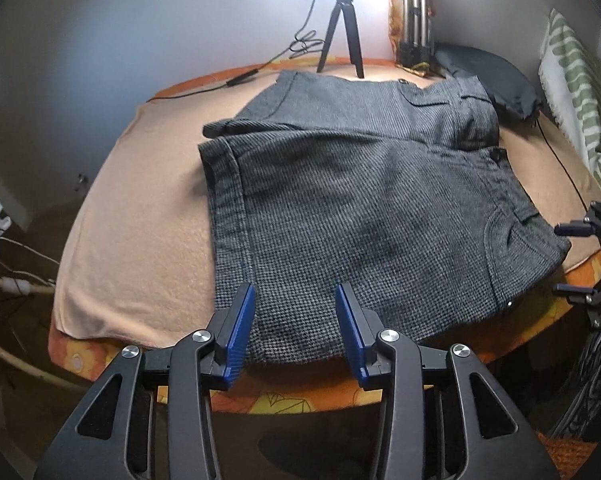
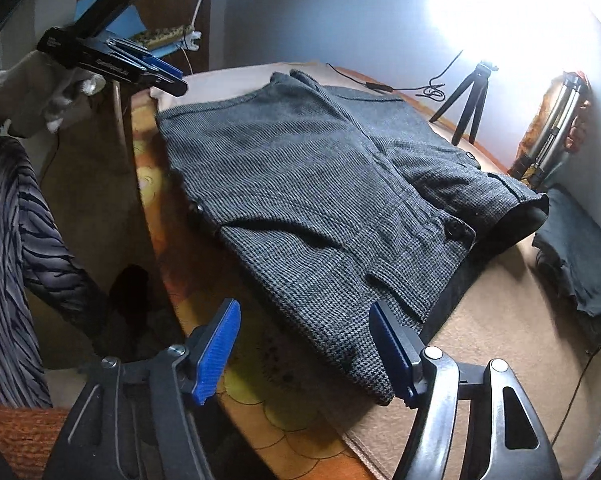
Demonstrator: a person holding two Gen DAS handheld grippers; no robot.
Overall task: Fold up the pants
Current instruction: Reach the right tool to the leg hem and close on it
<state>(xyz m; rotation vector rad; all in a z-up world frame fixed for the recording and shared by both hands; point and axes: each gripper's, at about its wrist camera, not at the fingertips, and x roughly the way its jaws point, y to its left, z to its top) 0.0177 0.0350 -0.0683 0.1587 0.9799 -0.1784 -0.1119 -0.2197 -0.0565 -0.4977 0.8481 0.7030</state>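
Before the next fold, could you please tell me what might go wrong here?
1. The folded grey houndstooth pants lie at the near edge of the peach cloth-covered table; a tug toward the edge could pull them off.
2. The open left tongs straddle stacked layers, so they may pinch only the top one.
3. The small black tripod and its cable stand just behind the pants and could snag.

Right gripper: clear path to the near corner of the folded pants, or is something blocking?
Probably yes. The right gripper is open, holds nothing, and the corner of the pants lies just ahead by its fingers, nothing between. The left gripper sits at another edge.
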